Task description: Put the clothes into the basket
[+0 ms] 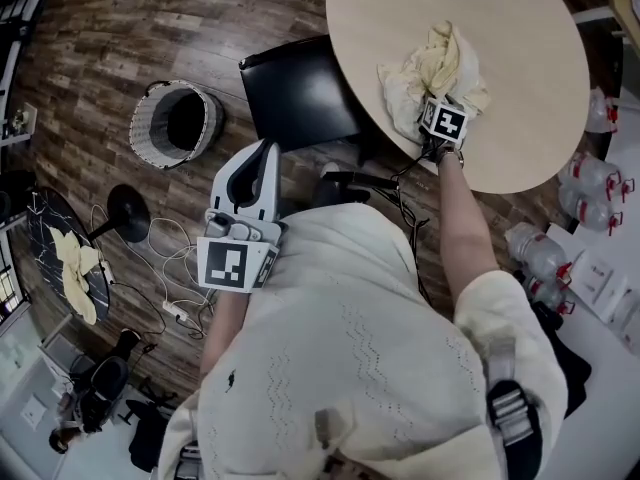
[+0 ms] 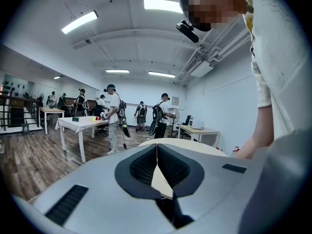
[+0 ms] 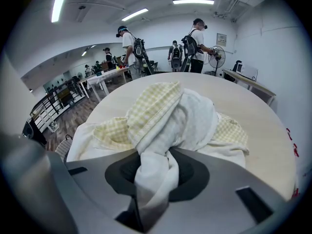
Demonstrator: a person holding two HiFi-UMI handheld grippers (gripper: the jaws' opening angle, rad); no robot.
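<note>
Clothes (image 1: 432, 60) pinched on the table (image 1: 510, 38) by the right gripper (image 1: 434, 96).
A fold is clamped between its jaws near the table's near edge; the left gripper (image 1: 266, 150) is held closed and empty; the basket (image 1: 146, 128) is set on the floor (image 1: 90, 58).

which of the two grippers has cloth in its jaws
The right gripper, clamped on the yellow-checked cloth on the round table; the left gripper is shut on nothing.
</note>
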